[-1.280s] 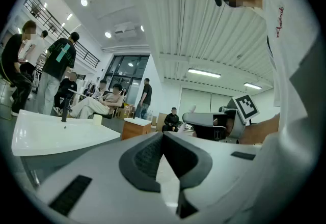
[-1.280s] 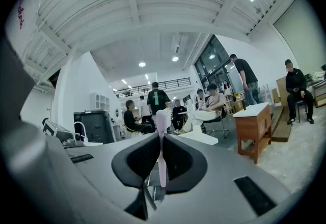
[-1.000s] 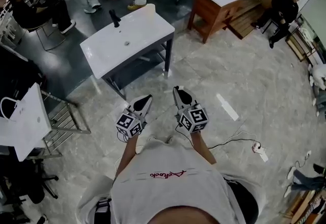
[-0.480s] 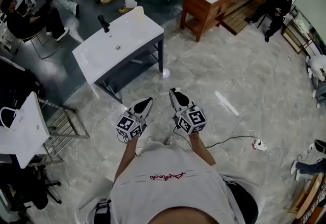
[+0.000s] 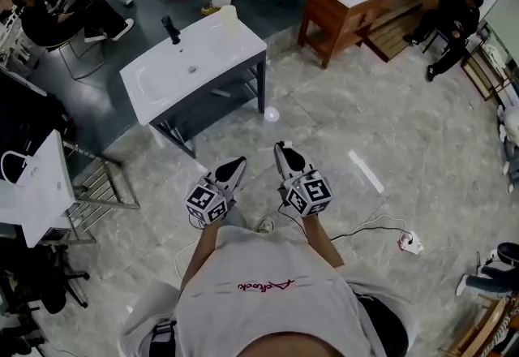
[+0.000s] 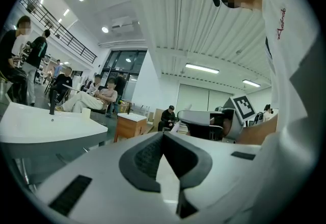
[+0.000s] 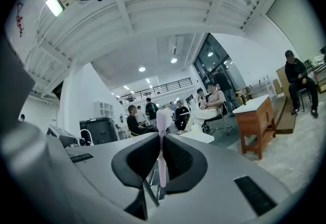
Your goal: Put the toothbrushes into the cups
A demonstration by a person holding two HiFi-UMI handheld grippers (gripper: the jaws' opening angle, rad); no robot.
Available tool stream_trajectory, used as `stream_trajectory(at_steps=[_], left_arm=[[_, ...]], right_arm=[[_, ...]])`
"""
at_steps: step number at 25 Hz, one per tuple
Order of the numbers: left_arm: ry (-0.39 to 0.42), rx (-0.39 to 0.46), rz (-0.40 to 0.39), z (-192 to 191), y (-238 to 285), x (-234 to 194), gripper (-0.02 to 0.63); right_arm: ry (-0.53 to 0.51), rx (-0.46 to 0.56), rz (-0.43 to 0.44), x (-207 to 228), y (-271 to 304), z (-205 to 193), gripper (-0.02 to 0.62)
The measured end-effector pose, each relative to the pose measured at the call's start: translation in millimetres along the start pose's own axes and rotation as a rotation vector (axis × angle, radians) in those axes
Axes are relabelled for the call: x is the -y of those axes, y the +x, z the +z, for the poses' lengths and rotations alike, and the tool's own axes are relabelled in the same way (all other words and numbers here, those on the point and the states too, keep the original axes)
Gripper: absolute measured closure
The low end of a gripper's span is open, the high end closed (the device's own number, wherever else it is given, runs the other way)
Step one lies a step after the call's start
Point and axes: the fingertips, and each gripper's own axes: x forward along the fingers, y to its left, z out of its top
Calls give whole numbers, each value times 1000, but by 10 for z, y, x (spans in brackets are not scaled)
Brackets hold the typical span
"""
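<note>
My right gripper [image 7: 162,139] is shut on a pale pink toothbrush [image 7: 162,157], which stands upright between the pads with its head above the tips. The pads of my left gripper [image 6: 163,136] meet at the tip with nothing between them. In the head view both grippers, left [image 5: 233,170] and right [image 5: 283,154], are held level side by side over the floor, short of a white sink table [image 5: 162,83]. A pale cup [image 5: 229,16] stands at that table's far right corner, and in the left gripper view the cup [image 6: 85,113] shows beyond the table [image 6: 46,125].
A black faucet [image 5: 170,27] stands on the sink table. A wooden vanity [image 5: 345,5] is at the back right. A cable and plug [image 5: 408,243] lie on the marble floor to the right, and a wire rack [image 5: 93,193] stands to the left. Several people sit beyond.
Both grippers have moved a little forward with the person towards the sink table. Their pose and grips look the same.
</note>
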Motion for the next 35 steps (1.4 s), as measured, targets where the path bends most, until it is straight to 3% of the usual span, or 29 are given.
stream_trajectory(at_steps=[12, 19, 28, 35], left_arm=[[9, 7, 11, 33, 248, -92, 597], [9, 22, 17, 77, 405, -354, 597], [-5, 43, 18, 144, 715, -977, 597], [-2, 59, 3, 423, 1073, -1670, 597]], right_arm=[[17, 19, 47, 168, 153, 79, 577], [13, 18, 64, 289, 441, 81, 577], [-7, 2, 77, 497, 1123, 25, 577], [-28, 1, 62, 754, 1854, 152, 577]])
